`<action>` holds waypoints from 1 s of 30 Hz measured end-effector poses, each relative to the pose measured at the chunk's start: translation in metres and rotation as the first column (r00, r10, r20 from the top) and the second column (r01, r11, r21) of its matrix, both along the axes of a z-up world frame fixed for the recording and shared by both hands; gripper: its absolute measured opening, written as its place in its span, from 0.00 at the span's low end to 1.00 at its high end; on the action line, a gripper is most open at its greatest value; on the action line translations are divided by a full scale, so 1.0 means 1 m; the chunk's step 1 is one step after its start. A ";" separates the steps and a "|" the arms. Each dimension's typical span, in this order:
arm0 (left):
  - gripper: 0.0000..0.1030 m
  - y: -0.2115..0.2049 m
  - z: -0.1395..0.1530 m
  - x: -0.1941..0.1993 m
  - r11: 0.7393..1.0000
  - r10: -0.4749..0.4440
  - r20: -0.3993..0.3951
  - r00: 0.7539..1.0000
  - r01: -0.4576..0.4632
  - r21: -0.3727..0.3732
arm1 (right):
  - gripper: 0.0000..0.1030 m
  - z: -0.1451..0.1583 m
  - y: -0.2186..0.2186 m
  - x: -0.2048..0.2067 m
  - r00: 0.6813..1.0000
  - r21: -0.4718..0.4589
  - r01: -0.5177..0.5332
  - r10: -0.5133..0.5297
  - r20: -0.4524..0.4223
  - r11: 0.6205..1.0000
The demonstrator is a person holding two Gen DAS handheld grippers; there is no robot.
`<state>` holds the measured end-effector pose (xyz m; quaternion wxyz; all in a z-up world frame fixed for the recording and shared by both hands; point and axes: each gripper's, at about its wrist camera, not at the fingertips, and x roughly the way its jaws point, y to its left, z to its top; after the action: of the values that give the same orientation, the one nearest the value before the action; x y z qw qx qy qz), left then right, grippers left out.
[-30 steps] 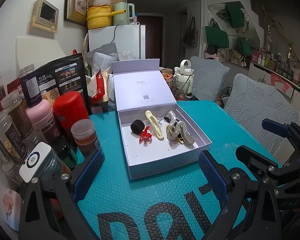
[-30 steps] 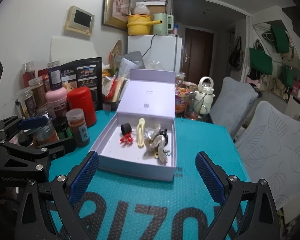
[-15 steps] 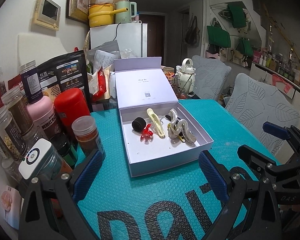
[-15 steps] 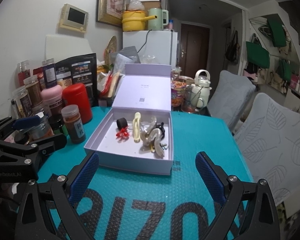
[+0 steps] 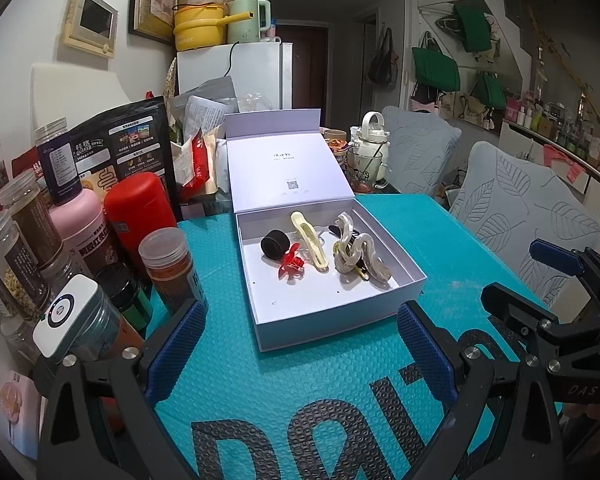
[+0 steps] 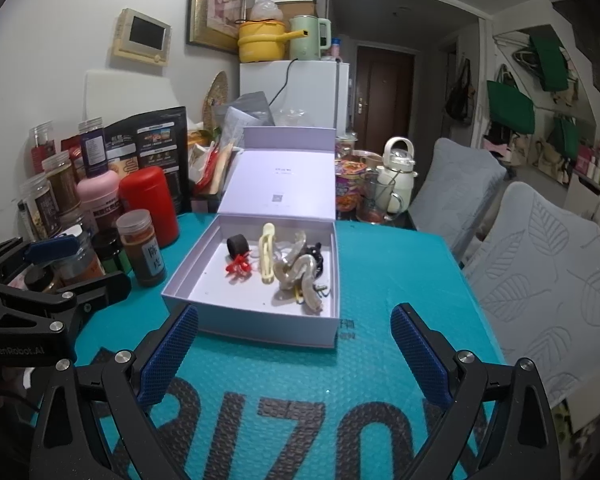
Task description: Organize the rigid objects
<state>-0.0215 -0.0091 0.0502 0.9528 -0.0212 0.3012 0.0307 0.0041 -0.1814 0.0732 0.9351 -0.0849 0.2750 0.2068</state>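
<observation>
open box [image 5: 340, 312] w/ hair clips [image 6: 296, 270]: both hand-held grippers [image 5: 300, 344] [image 6: 294, 346] jaws apart, empty, backed off slightly—sorting likely done.

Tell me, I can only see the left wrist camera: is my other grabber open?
Observer: Yes. The right gripper has its fingers wide apart with nothing between them, just in front of the box.
Operator: What's on the brown jar's sticker?
Observer: The jar has a pale label with dark characters, turned toward the right wrist camera.
Operator: Is anything hiding behind the lid?
Observer: A colourful noodle cup stands just right of the lid, next to a glass mug.
</observation>
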 end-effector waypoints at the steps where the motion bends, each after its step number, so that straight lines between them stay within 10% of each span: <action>1: 0.95 0.000 0.000 0.000 1.000 0.000 0.001 1.000 0.000 -0.001 | 0.95 0.000 0.000 0.000 1.000 -0.001 -0.002 0.002 0.000 1.000; 30: 0.96 -0.001 0.000 -0.005 1.000 0.002 -0.001 1.000 -0.002 0.000 | 0.95 0.000 -0.005 -0.001 1.000 -0.002 0.027 -0.027 -0.003 1.000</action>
<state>-0.0266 -0.0096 0.0501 0.9527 -0.0216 0.3016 0.0316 0.0026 -0.1865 0.0731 0.9372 -0.0819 0.2780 0.1939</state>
